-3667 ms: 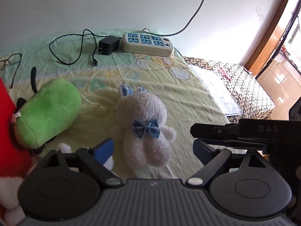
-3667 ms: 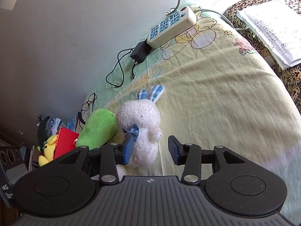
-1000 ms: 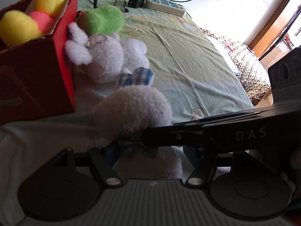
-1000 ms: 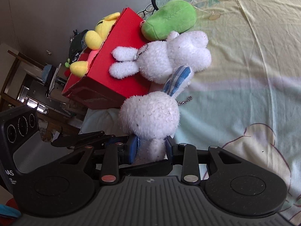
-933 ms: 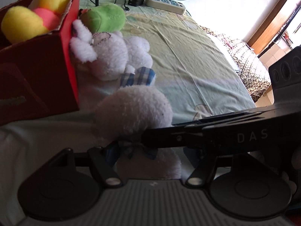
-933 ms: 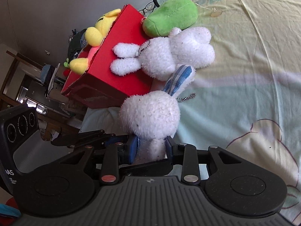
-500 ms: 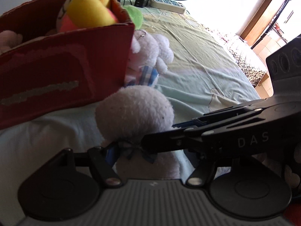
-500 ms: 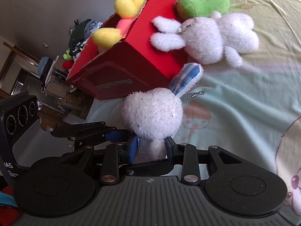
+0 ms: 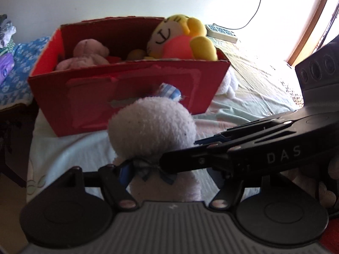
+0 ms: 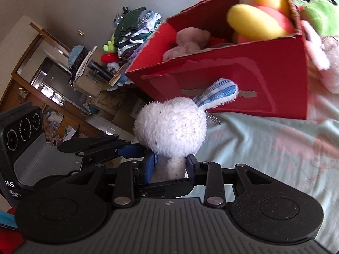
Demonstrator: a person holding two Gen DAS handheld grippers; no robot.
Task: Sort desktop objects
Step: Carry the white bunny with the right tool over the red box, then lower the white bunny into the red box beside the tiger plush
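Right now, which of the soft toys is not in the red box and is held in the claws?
The white rabbit with the blue striped ear; the yellow toy and pink bear lie inside the box.

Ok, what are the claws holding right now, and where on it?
Both grip the white plush rabbit: the right claw pinches its body just below the head, and the left claw clamps the body at the bow.

White bunny [image 10: 171, 131], blue-checked ear [image 10: 220, 93]; red box [image 9: 127, 93].

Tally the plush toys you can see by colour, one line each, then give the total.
White: 2, the bunny held in both tools and another beside the red box
Yellow: 1
Pink: 1
Green: 1
Total: 5
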